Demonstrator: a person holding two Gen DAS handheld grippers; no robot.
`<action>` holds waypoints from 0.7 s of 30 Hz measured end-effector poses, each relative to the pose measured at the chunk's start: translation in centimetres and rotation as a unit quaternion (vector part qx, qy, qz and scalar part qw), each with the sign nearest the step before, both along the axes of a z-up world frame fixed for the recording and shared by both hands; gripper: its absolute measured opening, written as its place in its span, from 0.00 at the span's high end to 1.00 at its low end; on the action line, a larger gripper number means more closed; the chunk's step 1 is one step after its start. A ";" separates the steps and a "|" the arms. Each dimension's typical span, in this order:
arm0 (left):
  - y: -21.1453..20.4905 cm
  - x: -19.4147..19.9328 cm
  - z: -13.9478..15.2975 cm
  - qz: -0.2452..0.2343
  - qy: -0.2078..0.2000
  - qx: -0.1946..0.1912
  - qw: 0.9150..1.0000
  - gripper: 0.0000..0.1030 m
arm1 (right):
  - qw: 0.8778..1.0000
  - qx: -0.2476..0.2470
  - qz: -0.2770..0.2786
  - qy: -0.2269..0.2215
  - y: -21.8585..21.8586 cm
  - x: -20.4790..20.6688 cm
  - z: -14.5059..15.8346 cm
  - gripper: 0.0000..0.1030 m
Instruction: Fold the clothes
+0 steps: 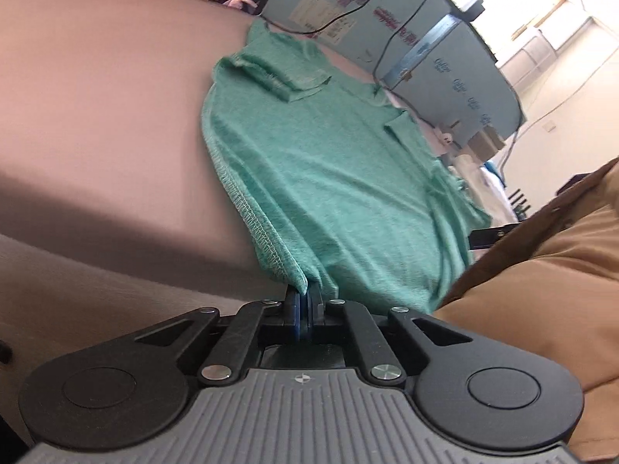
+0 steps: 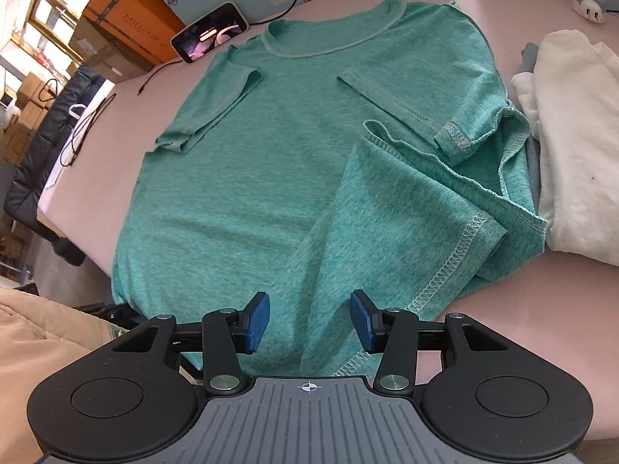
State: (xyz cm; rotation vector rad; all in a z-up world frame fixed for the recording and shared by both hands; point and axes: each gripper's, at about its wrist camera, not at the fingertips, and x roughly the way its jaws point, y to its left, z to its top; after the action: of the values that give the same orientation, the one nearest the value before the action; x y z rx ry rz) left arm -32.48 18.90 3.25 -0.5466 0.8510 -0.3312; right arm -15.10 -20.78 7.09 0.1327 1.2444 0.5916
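- The green T-shirt (image 2: 247,178) lay spread on the pink desk (image 2: 541,309), both sleeves tucked in and its right side already folded over.
- My left gripper (image 1: 305,301) had clamped the shirt's lower left hem corner.
- My right gripper (image 2: 308,323) hovered half-open over the bottom hem, gripping nothing.
- I judged the left-side fold underway; next, carry that corner across.
- White clothes (image 2: 572,147) sat beside the shirt.

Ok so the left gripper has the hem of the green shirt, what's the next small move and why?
Probably close the right gripper on the hem below it. The left gripper is already shut on the green T-shirt at its bottom edge, while the right one hangs open over the cloth with nothing pinched. With both sleeves already turned inward, gripping both hem corners would let the bottom be carried up toward the collar.
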 end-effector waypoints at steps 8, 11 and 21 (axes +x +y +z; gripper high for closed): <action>-0.1 4.9 5.8 -0.019 -0.099 -0.004 0.995 0.97 | 0.999 0.032 -0.014 -0.005 -0.1 0.9 0.1 0.55; -1.3 6.8 5.3 -0.036 -0.094 0.010 0.995 0.97 | 0.999 0.032 -0.020 -0.017 -0.3 0.8 0.3 0.55; -3.1 13.4 8.3 -0.043 -0.147 0.081 0.985 0.95 | 0.991 0.043 -0.115 -0.044 -3.4 0.2 0.9 0.55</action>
State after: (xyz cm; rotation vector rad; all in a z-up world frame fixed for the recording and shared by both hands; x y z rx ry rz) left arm -19.07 15.80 11.55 -0.2996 0.6092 -0.4056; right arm -14.88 -24.14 7.97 0.3161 1.1008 0.4461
